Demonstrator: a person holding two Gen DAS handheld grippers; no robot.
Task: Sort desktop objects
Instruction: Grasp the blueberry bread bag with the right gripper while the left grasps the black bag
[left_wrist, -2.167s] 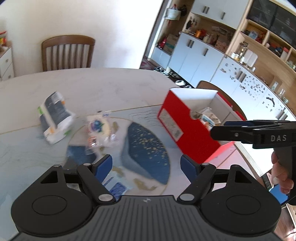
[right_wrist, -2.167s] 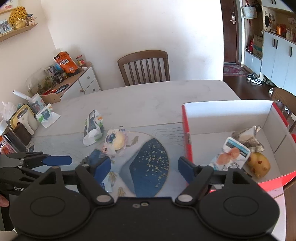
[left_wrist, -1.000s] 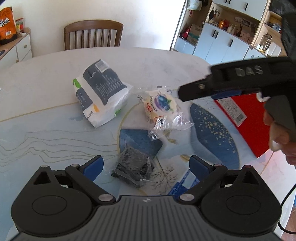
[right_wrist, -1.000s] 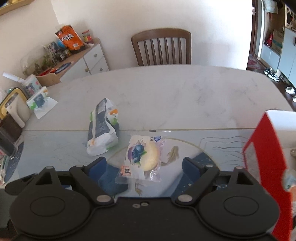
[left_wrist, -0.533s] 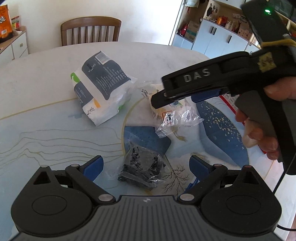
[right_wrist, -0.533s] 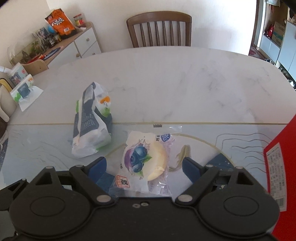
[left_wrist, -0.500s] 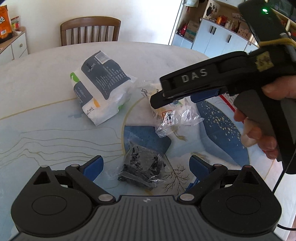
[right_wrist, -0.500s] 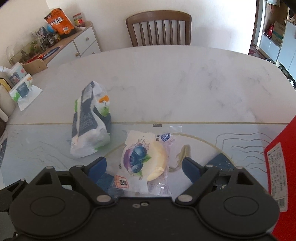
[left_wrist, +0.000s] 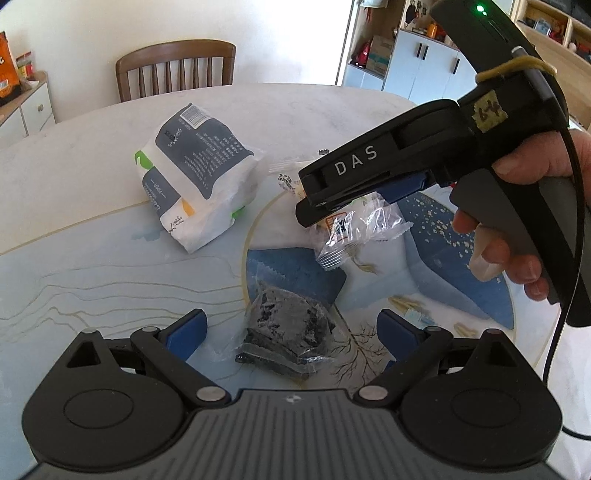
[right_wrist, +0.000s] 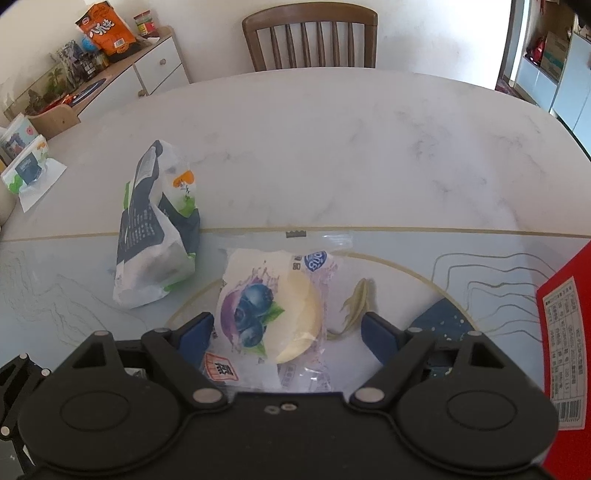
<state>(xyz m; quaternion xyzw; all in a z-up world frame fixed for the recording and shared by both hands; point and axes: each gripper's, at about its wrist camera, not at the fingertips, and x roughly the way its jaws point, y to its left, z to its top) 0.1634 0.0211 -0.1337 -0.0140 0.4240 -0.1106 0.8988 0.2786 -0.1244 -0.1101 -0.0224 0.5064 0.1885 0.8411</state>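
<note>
On a marble table (right_wrist: 332, 147), the right gripper (right_wrist: 287, 332) hangs low over a blueberry bun (right_wrist: 273, 314) sealed in clear wrap, its blue-padded jaws spread wide with the bun lying between them, untouched by either pad as far as the view shows. Seen from the left wrist, the same gripper (left_wrist: 369, 192), marked "DAS", is held in a hand (left_wrist: 517, 221) and points down at the bun's crinkled wrapper (left_wrist: 354, 229).

The left gripper (left_wrist: 291, 328) also stands with jaws apart, a dark snack pack (left_wrist: 288, 332) lying on the printed mat (left_wrist: 74, 288) between its fingers; whether a pad touches it cannot be told.

A white-and-navy bag (right_wrist: 155, 236) lies on its side just left of the bun, near it but apart. A red box (right_wrist: 565, 332) stands at the right edge of the right wrist view, well apart from the bun. A wooden chair (right_wrist: 310, 37) sits at the table's far side, and a white sideboard (right_wrist: 147, 74) with an orange snack bag (right_wrist: 107, 29) stands by the wall.
</note>
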